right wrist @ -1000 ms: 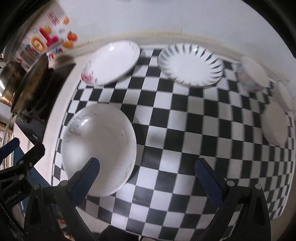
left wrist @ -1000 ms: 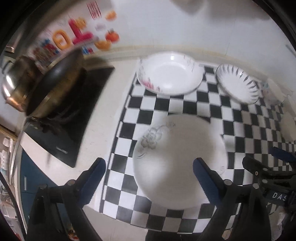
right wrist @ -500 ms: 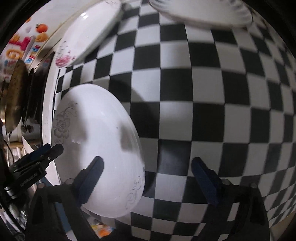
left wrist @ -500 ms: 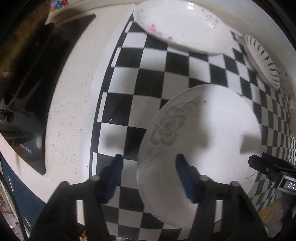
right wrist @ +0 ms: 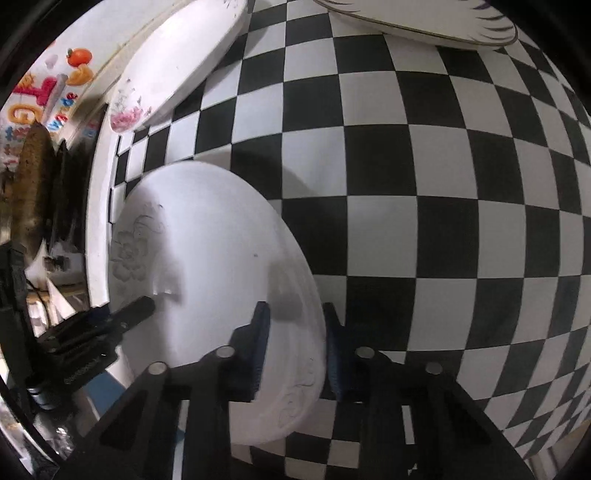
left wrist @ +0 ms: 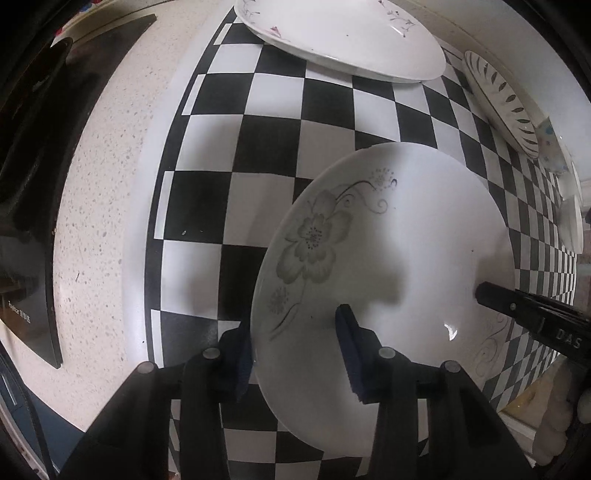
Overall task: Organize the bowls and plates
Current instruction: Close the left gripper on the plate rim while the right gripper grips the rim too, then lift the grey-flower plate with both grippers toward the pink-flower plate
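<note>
A large white plate with a grey flower print lies on the black-and-white checkered mat; it also shows in the right wrist view. My left gripper straddles its left rim, one finger inside and one outside, closed onto the rim. My right gripper straddles the opposite rim the same way. A white pink-flowered plate and a plate with dark leaf marks lie at the back.
A black stovetop with a pan lies left of the mat on the speckled counter. More white dishes sit at the far right. The counter's front edge runs just below both grippers.
Both grippers have moved down and in onto the flowered plate and narrowed from wide open to gripping opposite rims. The plate looks slightly tilted now.
</note>
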